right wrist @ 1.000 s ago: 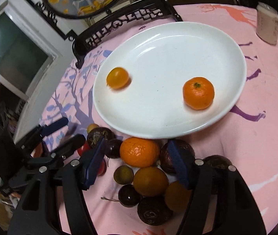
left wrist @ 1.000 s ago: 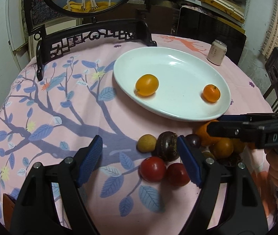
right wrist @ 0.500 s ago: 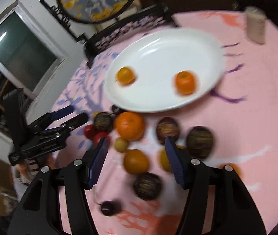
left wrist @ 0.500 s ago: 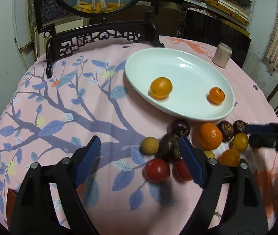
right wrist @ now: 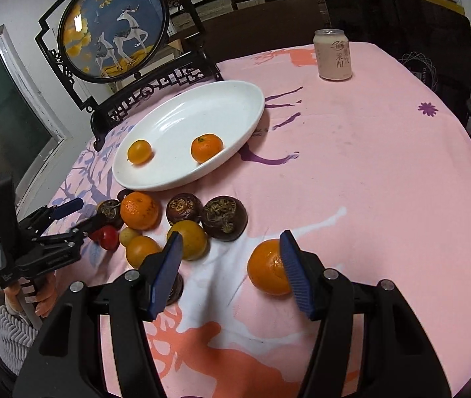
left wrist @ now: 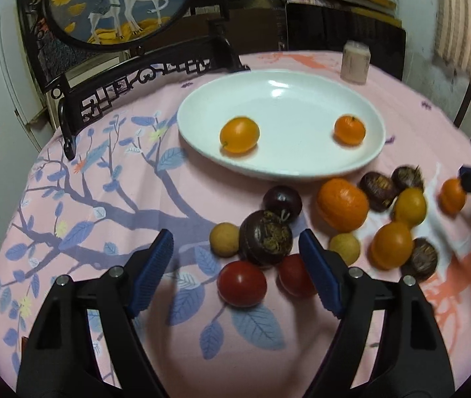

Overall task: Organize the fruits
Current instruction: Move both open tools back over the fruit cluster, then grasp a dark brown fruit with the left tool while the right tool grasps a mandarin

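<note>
The left gripper (left wrist: 237,277) hangs with jaws wide apart over a red tomato (left wrist: 242,284) and a dark mangosteen (left wrist: 265,238) on the pink cloth (right wrist: 351,172). The right gripper (right wrist: 232,270) is also released, an orange (right wrist: 266,270) just beside its right finger (right wrist: 296,277). The white plate (left wrist: 301,99) holds two orange fruits; the other fruits cluster near its front rim. A can (right wrist: 332,54) stands well apart
</note>
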Available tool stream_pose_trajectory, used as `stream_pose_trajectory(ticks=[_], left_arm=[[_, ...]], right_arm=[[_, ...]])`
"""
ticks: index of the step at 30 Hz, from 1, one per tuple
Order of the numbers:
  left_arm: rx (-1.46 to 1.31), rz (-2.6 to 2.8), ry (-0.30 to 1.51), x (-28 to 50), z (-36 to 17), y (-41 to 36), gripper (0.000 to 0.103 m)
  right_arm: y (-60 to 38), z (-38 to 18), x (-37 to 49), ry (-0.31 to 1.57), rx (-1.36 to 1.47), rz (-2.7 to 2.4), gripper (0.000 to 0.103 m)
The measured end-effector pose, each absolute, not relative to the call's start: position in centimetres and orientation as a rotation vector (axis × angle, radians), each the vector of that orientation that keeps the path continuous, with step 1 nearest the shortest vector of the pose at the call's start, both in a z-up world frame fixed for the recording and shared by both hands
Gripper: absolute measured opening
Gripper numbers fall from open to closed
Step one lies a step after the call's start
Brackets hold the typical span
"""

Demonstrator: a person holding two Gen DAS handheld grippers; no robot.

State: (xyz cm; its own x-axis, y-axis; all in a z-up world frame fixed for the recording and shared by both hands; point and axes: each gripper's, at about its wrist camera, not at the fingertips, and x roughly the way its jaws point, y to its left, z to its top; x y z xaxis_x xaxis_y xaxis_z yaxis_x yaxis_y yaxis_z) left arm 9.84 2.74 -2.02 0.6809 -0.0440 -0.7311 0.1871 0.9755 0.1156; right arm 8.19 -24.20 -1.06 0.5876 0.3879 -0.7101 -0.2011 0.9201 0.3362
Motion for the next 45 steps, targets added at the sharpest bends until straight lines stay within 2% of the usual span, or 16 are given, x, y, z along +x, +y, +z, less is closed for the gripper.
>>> stream_pose_trajectory(ticks=[3, 9, 17, 21, 22, 24, 26, 45], left_arm=[[0.274, -0.012, 0.779, 10.2, -2.2, 3.3, 0.082], [0.119, 0.045, 0.817, 10.4, -1.7, 7.4, 0.078], [0.212, -0.106, 0.752, 9.8, -1.5, 3.0, 0.077], [0.288, -0.134, 0.784, 10.8, -2.9, 1.4, 0.063], [0.292, -0.137, 0.785, 11.0, -3.0, 1.4, 0.056], [0.256, -0.165, 0.811, 11.8, -3.2, 2.0, 0.052], [0.185, -0.212, 0.852, 12.6, -3.5, 2.9, 0.043], [0.102, -0.186, 0.861, 12.0, -2.9, 4.4, 0.043]], right_arm=[[-24.1, -1.0, 8.2, 0.880, 0.226, 0.346, 0.061], [-24.3, -0.8, 8.1, 0.876, 0.232, 0.343, 0.061], [-24.3, -0.9, 8.1, 0.879, 0.224, 0.334, 0.061], [-24.3, -1.1, 8.2, 0.884, 0.225, 0.325, 0.061], [-24.3, -1.1, 8.2, 0.884, 0.226, 0.325, 0.061], [-24.2, -1.2, 8.2, 0.887, 0.223, 0.329, 0.061], [-24.1, -1.3, 8.2, 0.891, 0.216, 0.331, 0.061], [-24.5, -3.2, 9.5, 0.951, 0.195, 0.255, 0.061]])
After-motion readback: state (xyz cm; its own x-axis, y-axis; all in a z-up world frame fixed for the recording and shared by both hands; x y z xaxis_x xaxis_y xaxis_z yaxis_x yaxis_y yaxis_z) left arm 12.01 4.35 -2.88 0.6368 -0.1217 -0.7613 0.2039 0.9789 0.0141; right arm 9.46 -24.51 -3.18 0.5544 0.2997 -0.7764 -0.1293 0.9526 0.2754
